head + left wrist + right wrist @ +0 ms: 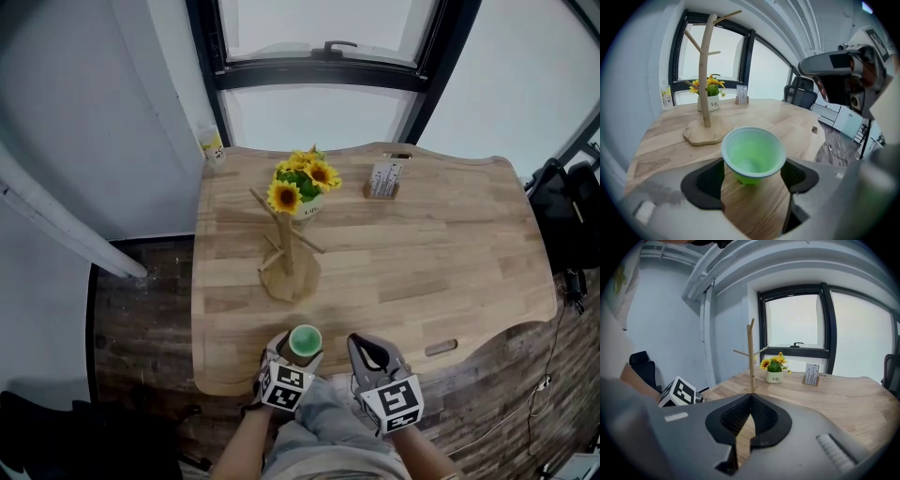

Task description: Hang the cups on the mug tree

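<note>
Cup (752, 154): one, green | mug tree (287, 251): one | flower pot (774, 377): one

- The white flower pot (774, 377) bears the word "Life" in dark letters on its front; a smaller line under it is too fine to read. The same word shows faintly on the pot in the left gripper view (711, 103)
- The small card stand (812, 374) on the table carries rows of dark print, too small to make out in any view
- The bottle (214, 146) at the window sill has a yellow label, its print illegible
- The marker cube (678, 392) shows black-and-white square code patterns
</note>
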`<state>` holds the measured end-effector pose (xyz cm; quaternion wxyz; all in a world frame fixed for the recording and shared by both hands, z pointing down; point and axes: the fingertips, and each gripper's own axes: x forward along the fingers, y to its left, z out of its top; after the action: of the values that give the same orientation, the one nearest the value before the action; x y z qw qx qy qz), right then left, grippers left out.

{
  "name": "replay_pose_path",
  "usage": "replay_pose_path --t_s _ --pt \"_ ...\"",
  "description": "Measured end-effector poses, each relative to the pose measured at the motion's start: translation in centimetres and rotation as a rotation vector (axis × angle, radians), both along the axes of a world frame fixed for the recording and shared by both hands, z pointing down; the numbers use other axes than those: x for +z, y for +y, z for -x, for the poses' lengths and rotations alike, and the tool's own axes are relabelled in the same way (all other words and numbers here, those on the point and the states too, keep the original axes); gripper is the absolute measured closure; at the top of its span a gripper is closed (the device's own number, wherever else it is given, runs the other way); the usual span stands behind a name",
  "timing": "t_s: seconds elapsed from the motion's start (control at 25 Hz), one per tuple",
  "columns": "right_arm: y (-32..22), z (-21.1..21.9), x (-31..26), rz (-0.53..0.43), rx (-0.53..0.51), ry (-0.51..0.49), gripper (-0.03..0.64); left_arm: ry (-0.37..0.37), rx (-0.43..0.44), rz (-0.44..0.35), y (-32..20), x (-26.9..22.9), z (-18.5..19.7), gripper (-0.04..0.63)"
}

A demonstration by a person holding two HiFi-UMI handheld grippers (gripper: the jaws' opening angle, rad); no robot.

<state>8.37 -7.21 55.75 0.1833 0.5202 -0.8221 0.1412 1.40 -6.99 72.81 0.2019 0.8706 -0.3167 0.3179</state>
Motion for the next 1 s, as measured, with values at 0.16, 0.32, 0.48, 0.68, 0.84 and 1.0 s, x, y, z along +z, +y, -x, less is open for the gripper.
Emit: replay_pose_path --t_s 0.16,0.32,0.48,0.68,0.84,1.0 --pt "-0.2 -0.3 0.0 -0.002 -0.004 0.003 0.618 -0.025 0.003 0.005 -0.1 0.3 -0.1 0.221" --pt "-0.6 -0.7 -0.3 -0.01 0.0 0.006 0.617 -0.056 0.009 -0.01 -0.4 0.4 0.0 0.282" --pt "-0.9 -1.3 -0.7 -0.022 0.013 0.006 0.617 -0.054 0.006 -0.021 -0.5 0.0 -0.1 0.291" --pt "-1.1 -1.9 -1.1 -0.036 0.032 0.007 0.617 -0.053 -0.005 -0.036 -0.9 -0.7 0.2 0.293" --pt "-1.1 -2.5 -1.5 -0.046 0.051 0.004 0.618 -0.049 -0.027 -0.049 -1.2 -1.4 1.0 0.294" --pt "-0.9 -2.7 -1.9 -0.054 0.064 0.001 0.618 -0.044 -0.053 -0.054 -1.4 -2.1 2.2 0.296"
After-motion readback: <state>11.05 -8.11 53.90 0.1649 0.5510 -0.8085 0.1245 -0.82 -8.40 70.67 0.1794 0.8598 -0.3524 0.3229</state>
